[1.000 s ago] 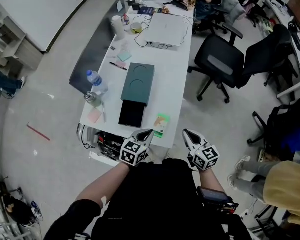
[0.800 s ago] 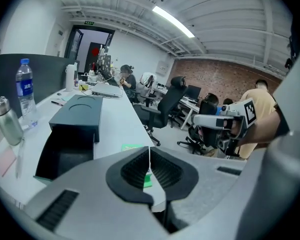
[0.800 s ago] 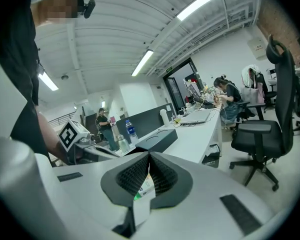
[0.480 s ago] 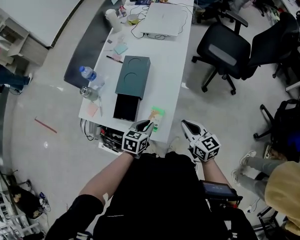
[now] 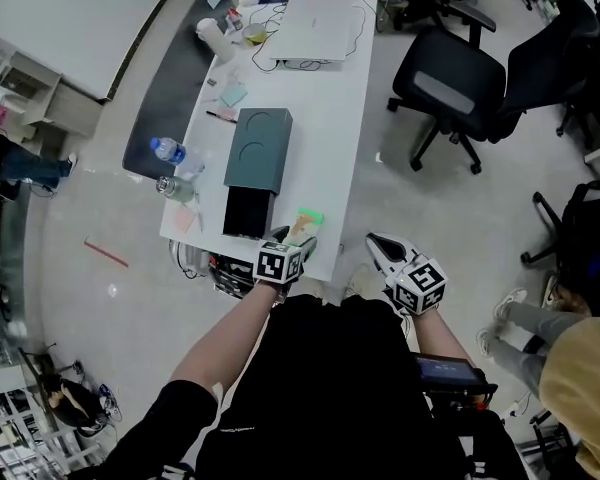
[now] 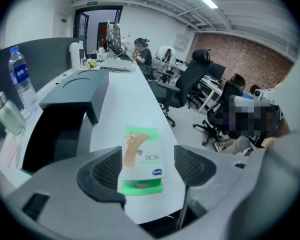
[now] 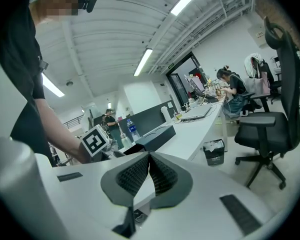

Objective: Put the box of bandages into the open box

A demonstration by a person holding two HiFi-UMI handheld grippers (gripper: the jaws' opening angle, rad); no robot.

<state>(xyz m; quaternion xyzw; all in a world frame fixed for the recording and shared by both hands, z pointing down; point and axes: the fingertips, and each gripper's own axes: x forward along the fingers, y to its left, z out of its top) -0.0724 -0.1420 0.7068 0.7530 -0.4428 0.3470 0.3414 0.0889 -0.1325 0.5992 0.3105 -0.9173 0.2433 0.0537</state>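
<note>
The box of bandages (image 5: 305,224) (image 6: 142,157), green and white with a plaster printed on it, lies flat near the front edge of the white table (image 5: 325,118). My left gripper (image 5: 294,240) (image 6: 145,167) straddles the box's near end. Its jaws are opening, and the pads stand on either side of the box without pressing on it. The open box (image 5: 247,211) (image 6: 52,139) is black. It lies just left of the bandages, with its dark green lid (image 5: 259,149) behind it. My right gripper (image 5: 378,245) (image 7: 149,170) is shut, empty, and off the table's front right.
A water bottle (image 5: 166,151) and a small jar (image 5: 173,188) stand at the table's left edge. A laptop (image 5: 306,30) with cables and a white cup (image 5: 211,38) are farther back. Black office chairs (image 5: 450,93) stand on the right. People sit at the far end.
My left gripper has moved forward to the bandage box, and its jaws have gone from shut to spread around the box's near end. The right gripper has stayed shut beside it.
</note>
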